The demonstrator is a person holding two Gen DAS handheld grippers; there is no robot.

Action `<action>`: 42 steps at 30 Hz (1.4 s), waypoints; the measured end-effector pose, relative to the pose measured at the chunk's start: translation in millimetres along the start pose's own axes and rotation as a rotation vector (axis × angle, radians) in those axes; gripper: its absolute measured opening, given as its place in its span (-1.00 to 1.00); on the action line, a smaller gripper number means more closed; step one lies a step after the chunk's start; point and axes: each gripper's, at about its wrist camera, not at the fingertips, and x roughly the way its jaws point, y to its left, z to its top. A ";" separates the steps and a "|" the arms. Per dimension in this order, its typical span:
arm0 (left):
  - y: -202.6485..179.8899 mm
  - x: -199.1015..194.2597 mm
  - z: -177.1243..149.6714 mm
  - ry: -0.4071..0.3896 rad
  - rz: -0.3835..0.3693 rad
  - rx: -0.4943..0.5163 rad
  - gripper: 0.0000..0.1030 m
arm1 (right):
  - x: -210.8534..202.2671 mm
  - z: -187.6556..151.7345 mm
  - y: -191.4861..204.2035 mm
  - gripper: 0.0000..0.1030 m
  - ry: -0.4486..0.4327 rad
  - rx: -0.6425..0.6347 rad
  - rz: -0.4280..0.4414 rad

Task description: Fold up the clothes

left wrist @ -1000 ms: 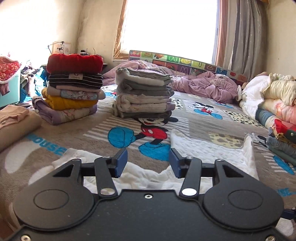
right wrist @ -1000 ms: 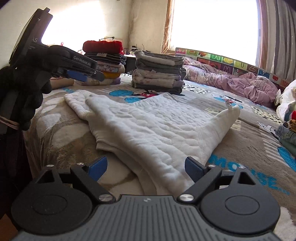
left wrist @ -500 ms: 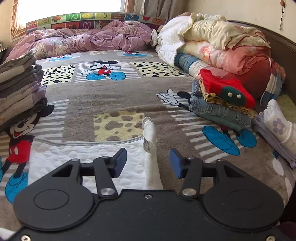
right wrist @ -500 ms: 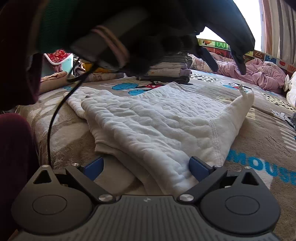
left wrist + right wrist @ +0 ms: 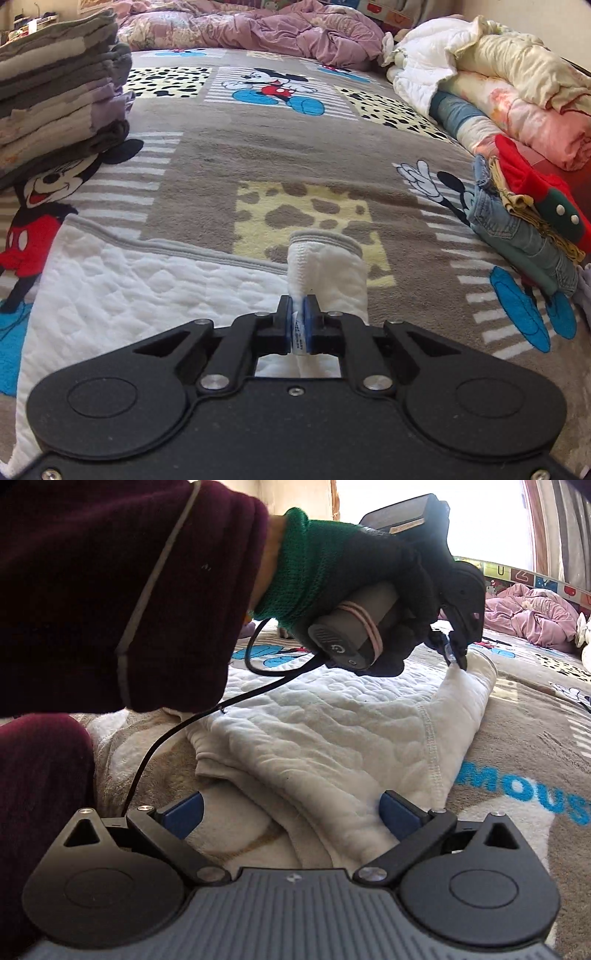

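Left wrist view: the left gripper (image 5: pixel 298 325) has just snapped shut, its blue pads pinching a raised corner of the white quilted cotton garment (image 5: pixel 147 288), with a small care label caught between them. That garment lies spread flat on the brown cartoon-mouse fleece blanket (image 5: pixel 295 155), its grey-trimmed edge running away to the left. In the right wrist view the right gripper (image 5: pixel 291 814) has just been opening and stands wide, its blue pads either side of the near folded edge of the same garment without pressing on it. Farther off in that view, a black-gloved hand (image 5: pixel 373 590) with a green knit cuff and a maroon sleeve (image 5: pixel 122 590) holds the left gripper, whose tips meet the garment's far corner; a black cable (image 5: pixel 177 731) trails from it. Beyond, a stack of folded grey and lilac clothes (image 5: pixel 55 96) sits at the left, a crumpled mauve quilt (image 5: pixel 258 29) at the far end, and rolled bedding (image 5: pixel 517 85) with folded jeans (image 5: pixel 517 236) at the right.
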 end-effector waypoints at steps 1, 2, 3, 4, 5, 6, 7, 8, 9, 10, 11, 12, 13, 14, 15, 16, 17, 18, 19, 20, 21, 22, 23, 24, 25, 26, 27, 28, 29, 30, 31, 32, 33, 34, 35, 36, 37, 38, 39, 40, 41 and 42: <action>-0.5 2.8 -2.2 0.001 0.008 0.006 -0.90 | 0.3 0.0 0.9 0.99 0.001 -0.001 -0.001; -1.3 5.6 -4.2 0.001 0.015 0.014 -0.90 | 0.6 0.2 1.6 0.99 0.003 -0.001 -0.003; -4.4 6.6 -5.3 -0.004 0.028 0.034 -0.90 | 0.8 0.3 2.1 1.00 0.004 0.000 -0.003; -8.8 8.0 -5.4 -0.007 0.045 0.057 -0.90 | 0.9 0.4 2.4 1.00 0.004 0.001 -0.003; -12.8 10.3 -5.3 -0.009 0.065 0.082 -0.90 | 0.6 0.4 2.3 1.00 0.003 0.005 -0.002; -15.9 13.7 -6.2 -0.007 0.085 0.106 -0.90 | 0.0 0.5 2.1 1.00 0.002 0.008 0.000; -17.6 17.9 -7.1 -0.002 0.100 0.122 -0.90 | -0.8 0.4 1.5 1.00 0.000 0.014 0.004; -19.1 19.8 -8.4 -0.002 0.113 0.136 -0.89 | -1.3 0.3 0.8 1.00 -0.002 0.021 0.009; -20.7 21.5 -9.7 -0.004 0.125 0.149 -0.88 | -1.8 0.2 0.5 1.00 -0.003 0.022 0.010; -24.0 22.1 -11.6 -0.007 0.142 0.171 -0.87 | -2.3 0.2 0.3 1.00 -0.003 0.022 0.011; -28.1 22.4 -12.9 -0.009 0.158 0.199 -0.87 | -2.3 0.0 1.0 1.00 -0.002 0.018 0.010; -35.6 23.4 -15.7 -0.010 0.181 0.265 -0.87 | -2.2 -0.2 1.8 1.00 -0.001 0.014 0.007; -40.8 23.8 -16.7 -0.008 0.196 0.318 -0.87 | -2.0 -0.6 3.1 1.00 0.000 0.010 0.004; -45.2 22.3 -16.3 0.000 0.206 0.366 -0.87 | -1.9 -0.7 4.1 1.00 0.001 0.008 0.001; -49.5 20.6 -15.7 0.008 0.216 0.414 -0.87 | -1.9 -0.7 5.0 1.00 0.001 0.007 -0.002; -49.5 17.9 -13.1 0.018 0.208 0.419 -0.87 | -2.0 -0.7 5.8 1.00 0.001 0.007 -0.004; -48.0 14.2 -10.7 0.022 0.189 0.410 -0.87 | -2.2 -0.7 6.6 1.00 0.001 0.007 -0.007; -46.2 10.3 -8.2 0.025 0.169 0.400 -0.83 | -2.4 -0.7 7.4 1.00 0.001 0.008 -0.009; -45.3 6.9 -6.4 0.029 0.156 0.391 -0.80 | -2.5 -0.7 8.2 1.00 0.001 0.008 -0.011; -44.5 2.7 -5.2 0.026 0.145 0.390 -0.72 | -2.7 -0.9 8.9 1.00 0.001 0.007 -0.013; -45.5 -1.9 -4.2 0.020 0.138 0.396 -0.64 | -2.8 -1.1 9.7 1.00 0.001 0.006 -0.015; -46.7 -5.5 -3.1 0.015 0.136 0.402 -0.63 | -3.1 -1.3 10.4 1.00 0.001 0.004 -0.017; -49.3 -11.3 -1.3 0.000 0.132 0.407 -0.63 | -3.3 -1.6 11.1 1.00 0.000 0.003 -0.019; -52.1 -17.3 0.6 -0.015 0.126 0.411 -0.63 | -3.8 -1.9 11.7 1.00 0.000 0.003 -0.020; -55.2 -22.4 3.0 -0.036 0.126 0.418 -0.63 | -4.3 -2.1 12.3 1.00 0.000 0.003 -0.021; -59.5 -27.1 5.0 -0.061 0.132 0.426 -0.63 | -4.8 -2.2 12.9 1.00 -0.001 0.003 -0.021; -64.3 -30.6 6.9 -0.082 0.130 0.437 -0.63 | -5.3 -2.4 13.5 1.00 -0.001 0.003 -0.022; -68.9 -31.9 8.5 -0.092 0.119 0.447 -0.63 | -5.6 -2.6 13.9 1.00 -0.001 0.003 -0.023; -73.0 -31.7 9.4 -0.101 0.112 0.456 -0.63 | -4.8 -2.4 14.0 1.00 -0.001 0.002 -0.023; -78.3 -29.5 9.8 -0.116 0.109 0.476 -0.63 | -3.6 -2.1 14.0 1.00 -0.001 0.001 -0.023; -82.0 -27.3 9.4 -0.126 0.107 0.493 -0.63 | -2.5 -1.7 14.1 1.00 -0.001 0.000 -0.023; -85.4 -22.1 8.9 -0.119 0.091 0.506 -0.63 | -0.8 -1.8 10.9 1.00 0.000 -0.001 -0.023; -88.8 -16.5 8.4 -0.110 0.073 0.518 -0.63 | 0.9 -2.1 6.6 1.00 0.000 -0.001 -0.022; -90.0 -11.5 7.6 -0.101 0.061 0.525 -0.63 | 1.0 -1.3 4.9 1.00 0.000 0.000 -0.022; -89.7 -1.0 6.2 -0.079 0.072 0.538 -0.63 | 0.4 -0.1 4.1 1.00 0.000 0.000 -0.021; -84.1 11.5 4.7 -0.045 0.097 0.528 -0.63 | 0.4 0.0 3.5 1.00 0.000 0.000 -0.020; -77.9 24.2 3.2 -0.010 0.124 0.516 -0.63 | 0.5 -0.4 3.0 1.00 0.000 0.001 -0.019; -66.4 35.4 2.4 0.028 0.126 0.470 -0.63 | 0.6 -0.7 2.5 1.00 -0.001 0.001 -0.017; -53.5 40.3 1.8 0.031 0.098 0.408 -0.63 | 0.7 -1.1 2.1 1.00 -0.001 0.002 -0.016; -43.6 41.4 3.8 0.034 0.069 0.342 -0.61 | 0.4 -1.4 1.6 1.00 -0.001 0.002 -0.015; -35.9 42.1 6.9 0.043 0.046 0.279 -0.60 | 0.2 -1.3 1.3 1.00 -0.001 0.001 -0.014; -30.7 43.6 9.2 0.051 0.025 0.236 -0.60 | 0.1 -1.2 1.1 1.00 -0.001 0.001 -0.012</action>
